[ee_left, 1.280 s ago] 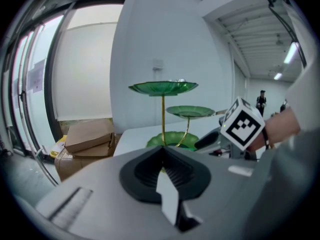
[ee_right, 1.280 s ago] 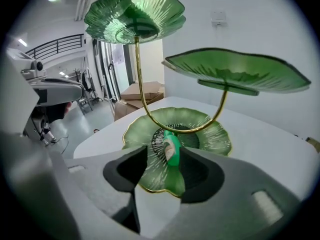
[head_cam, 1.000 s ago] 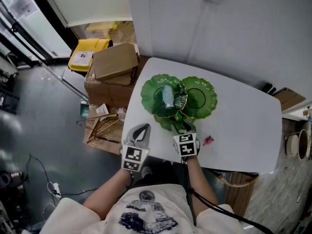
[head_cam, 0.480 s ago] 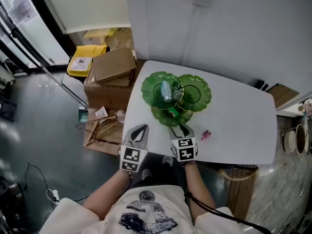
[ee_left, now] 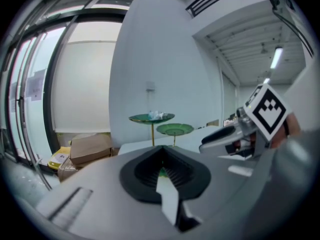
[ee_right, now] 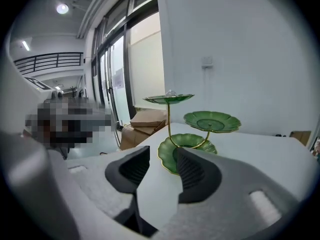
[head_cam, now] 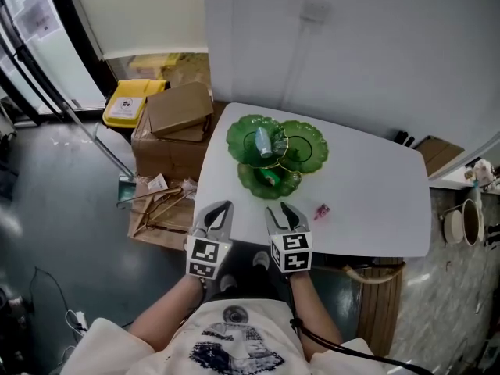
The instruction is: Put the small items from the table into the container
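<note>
The small pink item (head_cam: 321,210) lies on the bare white tabletop (head_cam: 375,201), near the front edge, apart from the container and a little to the right of it. The container is a green three-dish stand (head_cam: 311,156) with leaf-shaped dishes on thin gold stems. It stands towards the back left of the tabletop. A pale wrapped item (head_cam: 264,142) sits in the top dish, and a small green item (head_cam: 270,178) sits in the lowest dish, the one nearest the person. The right-hand dish looks bare from above.

The right gripper (head_cam: 283,211) is over the front edge of the tabletop, just left of the pink item and not touching it. It points towards the stand. Its fingers stand moderately apart and are closing. Nothing is between them, and in the right gripper view only the tabletop and the lowest dish show through the gap.

The left gripper (head_cam: 219,208) is beside it, near the tabletop's front left edge. Its fingers are brought together at the tips, and I can see nothing gripped in them. The marker cubes on both grippers face up towards the person's head.

On the grey floor to the left of the tabletop are stacked cardboard boxes (head_cam: 180,112). A yellow bin (head_cam: 125,104) stands beside them. Behind the tabletop is a plain white wall (head_cam: 375,45).
</note>
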Available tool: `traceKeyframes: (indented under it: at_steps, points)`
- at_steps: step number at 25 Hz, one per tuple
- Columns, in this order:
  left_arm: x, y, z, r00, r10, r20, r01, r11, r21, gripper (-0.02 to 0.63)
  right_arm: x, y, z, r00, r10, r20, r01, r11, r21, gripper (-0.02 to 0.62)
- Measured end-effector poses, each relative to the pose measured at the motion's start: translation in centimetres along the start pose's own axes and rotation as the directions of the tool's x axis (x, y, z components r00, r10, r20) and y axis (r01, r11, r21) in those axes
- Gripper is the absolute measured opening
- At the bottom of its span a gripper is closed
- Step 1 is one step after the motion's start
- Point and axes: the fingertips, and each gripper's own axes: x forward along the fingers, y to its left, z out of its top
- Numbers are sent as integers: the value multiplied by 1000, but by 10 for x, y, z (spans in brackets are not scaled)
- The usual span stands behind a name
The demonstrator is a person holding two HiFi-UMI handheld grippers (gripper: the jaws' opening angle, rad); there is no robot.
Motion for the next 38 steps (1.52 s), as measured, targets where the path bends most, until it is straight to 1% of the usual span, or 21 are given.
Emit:
traceKeyframes:
  at_steps: [2, 9, 17, 27, 31, 35, 38]
  points:
    - [-8, -1, 3, 1000, -2, 9, 2, 1000, -3, -11, -12, 7, 5, 1000, -3, 19, 3, 1000, -3, 157]
    - [-34, -7, 11, 999, -6, 38, 6, 1000, 1, -9, -54, 20, 18, 996, -35, 87, 35, 999, 6, 84]
    - [-50, -14, 13, 999, -17, 48, 16, 1000, 6, -9, -74, 21, 19, 990, -79, 120, 76, 997, 25, 0]
    - [-54, -17, 12, 998, -34, 52, 33, 999, 4, -9, -75, 29, 11, 991, -78, 107, 75, 997, 32, 0]
    - [-54, -20, 12, 998, -40, 52, 39, 999, 26, -11, -73, 33, 11, 992, -71, 104, 68, 997, 32, 0]
    - [-55, -20, 15, 996, -44, 74, 44, 999, 4, -11, -73, 34, 11, 993, -67, 101, 65, 997, 31, 0]
    - [-54, -19, 16, 997, -46, 66, 46, 999, 1, -9, -75, 33, 11, 993, -71, 97, 69, 997, 30, 0]
